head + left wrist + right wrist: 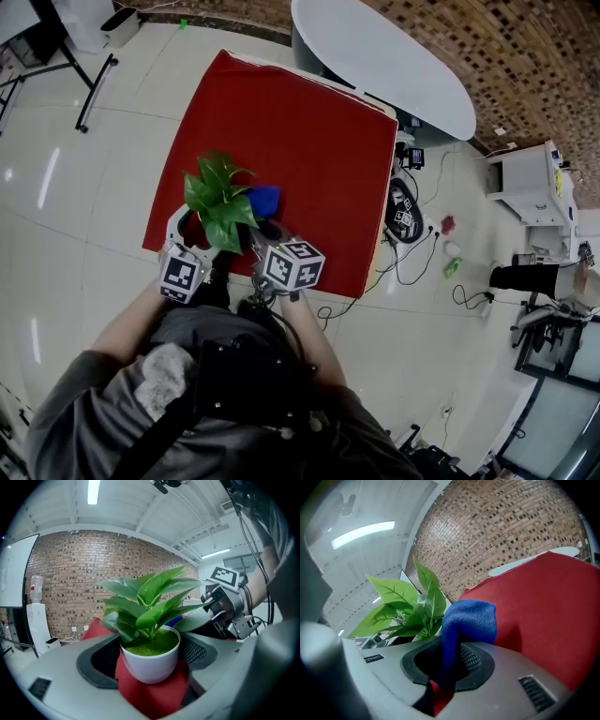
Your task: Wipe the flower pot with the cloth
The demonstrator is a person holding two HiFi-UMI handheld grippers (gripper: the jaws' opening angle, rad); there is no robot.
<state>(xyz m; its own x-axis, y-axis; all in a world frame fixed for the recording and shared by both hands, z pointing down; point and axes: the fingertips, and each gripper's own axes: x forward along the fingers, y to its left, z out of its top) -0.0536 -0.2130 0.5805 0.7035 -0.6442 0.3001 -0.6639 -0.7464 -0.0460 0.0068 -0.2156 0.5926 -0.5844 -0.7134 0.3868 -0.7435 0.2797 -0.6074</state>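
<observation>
The left gripper [192, 236] has its jaws closed against both sides of the white flower pot [150, 665], at the near left part of the red table [309, 141] — the plant's green leaves [220, 197] rise above the jaws. Just right of the pot, the right gripper [265, 234] is clamped on the blue cloth [468, 616], whose bunched end protrudes past the jaw tips beside the leaves — contact between cloth and pot cannot be determined.

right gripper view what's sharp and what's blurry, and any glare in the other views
Right gripper view: cloth sharp, right gripper smeared at its near edges, brick wall bowed by the wide lens. Left gripper view: pot crisp, ceiling lamp blown out. Head view: lamp glare streaks the floor.
</observation>
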